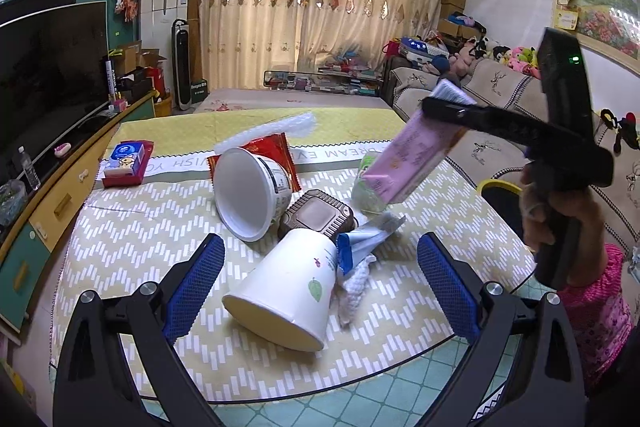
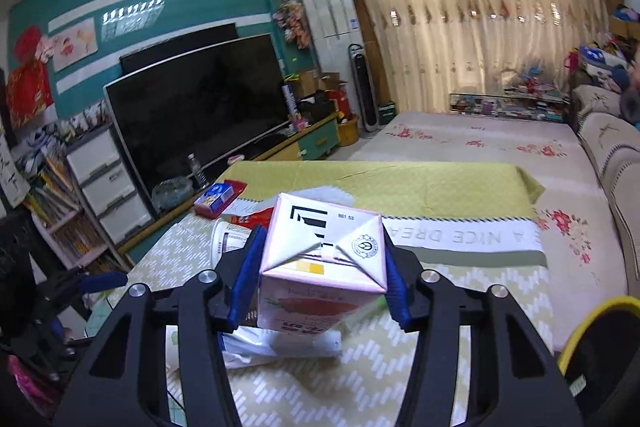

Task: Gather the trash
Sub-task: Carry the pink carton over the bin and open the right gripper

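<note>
My right gripper (image 2: pixel 320 267) is shut on a pink drink carton (image 2: pixel 324 259) and holds it in the air above the table; it also shows in the left wrist view (image 1: pixel 412 155), up at the right. My left gripper (image 1: pixel 320 275) is open and empty, its blue pads either side of a white paper cup (image 1: pixel 288 291) lying on its side. Behind the cup lie a white tub (image 1: pixel 248 195), a brown tray (image 1: pixel 316 215), a red wrapper (image 1: pixel 276 151), a blue and white packet (image 1: pixel 368 239) and a clear green bottle (image 1: pixel 366 191).
A bin with a yellow rim (image 2: pixel 600 343) stands at the table's right side, also in the left wrist view (image 1: pixel 500 187). A red tissue box (image 1: pixel 126 163) sits at the far left of the table. A TV stand (image 1: pixel 60 203) runs along the left, a sofa (image 1: pixel 492 87) at the right.
</note>
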A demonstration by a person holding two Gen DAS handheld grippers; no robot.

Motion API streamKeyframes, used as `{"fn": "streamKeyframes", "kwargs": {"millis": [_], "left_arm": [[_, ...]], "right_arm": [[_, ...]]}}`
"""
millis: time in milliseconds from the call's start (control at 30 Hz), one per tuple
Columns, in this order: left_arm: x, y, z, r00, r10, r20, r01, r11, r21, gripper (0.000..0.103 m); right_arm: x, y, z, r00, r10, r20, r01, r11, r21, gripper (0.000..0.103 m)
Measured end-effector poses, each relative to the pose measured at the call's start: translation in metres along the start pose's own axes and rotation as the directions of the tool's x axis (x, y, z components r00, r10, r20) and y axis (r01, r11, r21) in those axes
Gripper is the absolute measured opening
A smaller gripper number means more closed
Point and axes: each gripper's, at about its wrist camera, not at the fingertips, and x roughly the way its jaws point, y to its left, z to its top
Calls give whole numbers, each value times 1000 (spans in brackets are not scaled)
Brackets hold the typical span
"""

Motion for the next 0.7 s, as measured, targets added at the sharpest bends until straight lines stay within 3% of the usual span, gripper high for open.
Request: {"fn": "streamKeyframes", "kwargs": {"millis": [100, 200, 300, 400, 467, 500, 567, 700], "left_arm": [[3, -4, -1, 1000, -10, -9, 10, 1000, 5, 95], [4, -10, -1, 1000, -20, -11, 20, 1000, 19, 95], [2, -18, 0, 1000, -30, -5, 30, 999, 41, 95], [5, -25, 0, 999, -45, -13, 45, 998, 52, 95], [7, -28, 0, 999, -50, -21, 51, 997, 60, 96], [8, -30, 0, 998, -52, -24, 54, 997, 62, 95], [9, -36, 0, 998, -59, -30, 61, 996, 72, 95], [11, -45, 1, 997, -63, -36, 66, 993, 95, 95]], "right_arm": [[-16, -9, -3, 1000, -19, 10, 19, 1000, 25, 51], [-36, -17, -8, 995, -88, 38, 88, 996, 24, 51], [-58, -35, -15, 966, -247, 72, 246, 969, 31, 51], [-77, -64, -23, 901, -428, 66, 423, 903, 74, 51], [-89, -92, -31, 844, -535, 33, 528, 840, 125, 51], [-92, -102, -35, 828, -561, 20, 553, 821, 140, 51], [-102, -130, -49, 771, -637, -21, 629, 756, 181, 52], [-109, -171, -75, 702, -706, -92, 705, 673, 223, 52]]}}
